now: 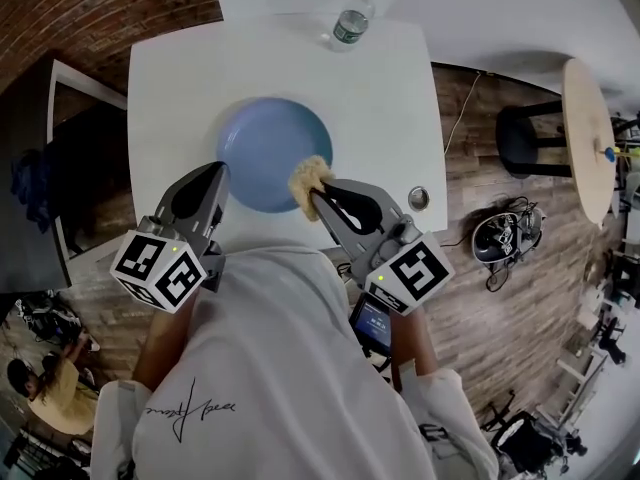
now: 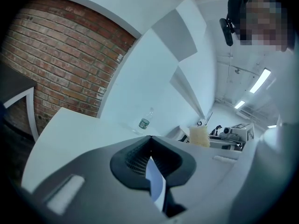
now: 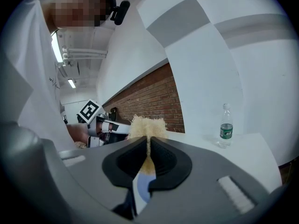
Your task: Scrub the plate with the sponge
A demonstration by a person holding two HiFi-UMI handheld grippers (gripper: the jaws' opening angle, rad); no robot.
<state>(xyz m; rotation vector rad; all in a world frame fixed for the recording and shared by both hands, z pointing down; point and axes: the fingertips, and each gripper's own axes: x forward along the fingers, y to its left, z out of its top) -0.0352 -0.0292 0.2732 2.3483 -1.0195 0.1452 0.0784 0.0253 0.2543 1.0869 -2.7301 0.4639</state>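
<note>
blue and bare of any suds, streaks or food that i can see, the plate (image 1: 262, 148) lies at the middle of the white surface (image 1: 380, 98), so nothing in view shows how much scrubbing has been done. i judge the job to be at or near its start, or between strokes. the right gripper (image 1: 317, 194) has its jaws pinching the straw-coloured, fibrous sponge (image 1: 308, 178), which sits over the plate's lower right rim in the head view; whether it touches the plate i cannot tell. the left gripper (image 1: 217, 171), at the plate's lower left rim, has its jaws pressed together with nothing between the pads. a pale blue sliver shows through the gap behind them, likely the plate below. what is left, as i judge it, is to rub the sponge across the plate's whole face. as for writing, the clear bottle (image 1: 351, 23) at the top centre wears a green label whose print is too small to read. each gripper's cube bears black-and-white square markers and no words, and a dark signature-like scrawl on the person's white shirt (image 1: 260, 368) is not legible.
</note>
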